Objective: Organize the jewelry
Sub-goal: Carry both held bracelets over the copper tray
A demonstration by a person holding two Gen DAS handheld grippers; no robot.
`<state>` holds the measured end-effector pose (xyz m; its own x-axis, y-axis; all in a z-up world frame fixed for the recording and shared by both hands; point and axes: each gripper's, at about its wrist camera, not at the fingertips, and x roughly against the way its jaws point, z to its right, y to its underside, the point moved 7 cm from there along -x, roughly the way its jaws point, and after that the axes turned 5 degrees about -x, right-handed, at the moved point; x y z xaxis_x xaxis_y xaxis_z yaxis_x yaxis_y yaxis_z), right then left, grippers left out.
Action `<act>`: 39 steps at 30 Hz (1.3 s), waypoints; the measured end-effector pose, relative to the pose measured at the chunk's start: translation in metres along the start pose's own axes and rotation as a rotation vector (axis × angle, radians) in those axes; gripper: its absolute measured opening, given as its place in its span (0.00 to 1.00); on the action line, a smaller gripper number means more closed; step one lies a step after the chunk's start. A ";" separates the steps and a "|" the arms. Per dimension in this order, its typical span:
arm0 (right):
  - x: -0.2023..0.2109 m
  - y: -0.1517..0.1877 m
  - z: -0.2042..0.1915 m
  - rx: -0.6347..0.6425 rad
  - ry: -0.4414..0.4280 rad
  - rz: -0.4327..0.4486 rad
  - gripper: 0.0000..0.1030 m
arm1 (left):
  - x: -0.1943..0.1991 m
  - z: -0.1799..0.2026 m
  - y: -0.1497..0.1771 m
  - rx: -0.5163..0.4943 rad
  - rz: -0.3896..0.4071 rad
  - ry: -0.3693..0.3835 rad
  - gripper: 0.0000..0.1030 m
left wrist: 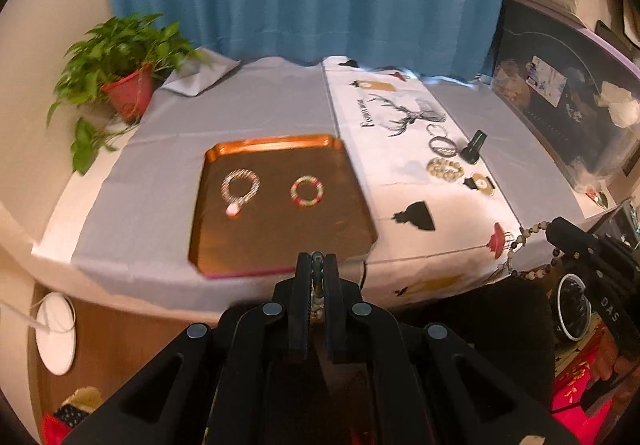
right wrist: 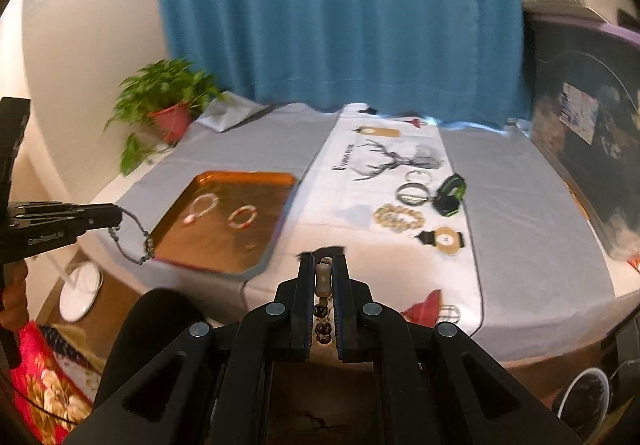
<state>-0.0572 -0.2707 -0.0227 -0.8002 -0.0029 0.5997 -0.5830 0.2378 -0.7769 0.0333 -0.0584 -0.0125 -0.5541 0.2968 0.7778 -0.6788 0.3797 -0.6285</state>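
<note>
- The left gripper (left wrist: 317, 259) is clenched on a thin strand of small dark beads (right wrist: 136, 241), which droops in a loop off its tip just short of the tray's near corner.
- The right gripper (right wrist: 323, 273) is clenched on a strand of larger tan and brown beads (left wrist: 524, 245), some of them wedged between its jaws, the rest dangling over the bench's front edge.
- Risk: both strands hang free (both views are smeared), so a loop could swing and snag on the copper tray (left wrist: 276, 143) rim or catch the bench (left wrist: 168, 149) edge, which might drag the tray.
- Risk: letting go too early would likely drop a strand off the front edge onto the floor, since both grippers hang near the bench's front edge.
- Risk: a strand lowered carelessly could pile onto the pieces already in the tray and tangle with them.
- Count in the tray: two pieces, a pale beaded bracelet with a pink drop (left wrist: 240, 187) and a red-and-white bangle (left wrist: 306, 191), lying apart.
- Count waiting on the printed runner (left wrist: 360, 149): three ring-shaped pieces (a thin clear ring, a grey bangle (left wrist: 443, 145), a cream bead bracelet (left wrist: 445, 168)) plus one black-and-green object (left wrist: 473, 147) I cannot identify.
- Strands held: two, one per gripper.
</note>
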 end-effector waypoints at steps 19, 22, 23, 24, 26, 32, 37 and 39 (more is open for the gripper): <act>-0.016 -0.004 -0.075 0.117 -0.106 -0.034 0.09 | -0.010 -0.039 0.006 0.036 0.008 -0.071 0.03; -0.027 -0.011 -0.084 0.121 -0.118 -0.032 0.09 | -0.019 -0.047 -0.002 0.042 0.008 -0.082 0.03; -0.031 -0.014 -0.087 0.123 -0.123 -0.032 0.09 | -0.023 -0.050 -0.005 0.045 0.007 -0.084 0.03; -0.035 -0.017 -0.090 0.124 -0.127 -0.031 0.09 | -0.027 -0.053 -0.008 0.048 0.007 -0.085 0.03; -0.044 -0.023 -0.095 0.124 -0.135 -0.030 0.09 | -0.033 -0.057 -0.014 0.050 0.004 -0.089 0.03; -0.081 -0.041 -0.110 0.125 -0.164 -0.039 0.09 | -0.062 -0.072 -0.035 0.049 -0.008 -0.104 0.03; -0.117 -0.055 -0.120 0.128 -0.185 -0.043 0.08 | -0.091 -0.087 -0.053 0.062 -0.022 -0.118 0.03; -0.135 -0.060 -0.123 0.125 -0.195 -0.049 0.08 | -0.101 -0.093 -0.059 0.068 -0.025 -0.120 0.03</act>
<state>0.1030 -0.1652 -0.0329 -0.7754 -0.2015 0.5984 -0.6250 0.1103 -0.7728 0.1740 -0.0293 -0.0527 -0.5879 0.1793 0.7888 -0.7218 0.3239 -0.6116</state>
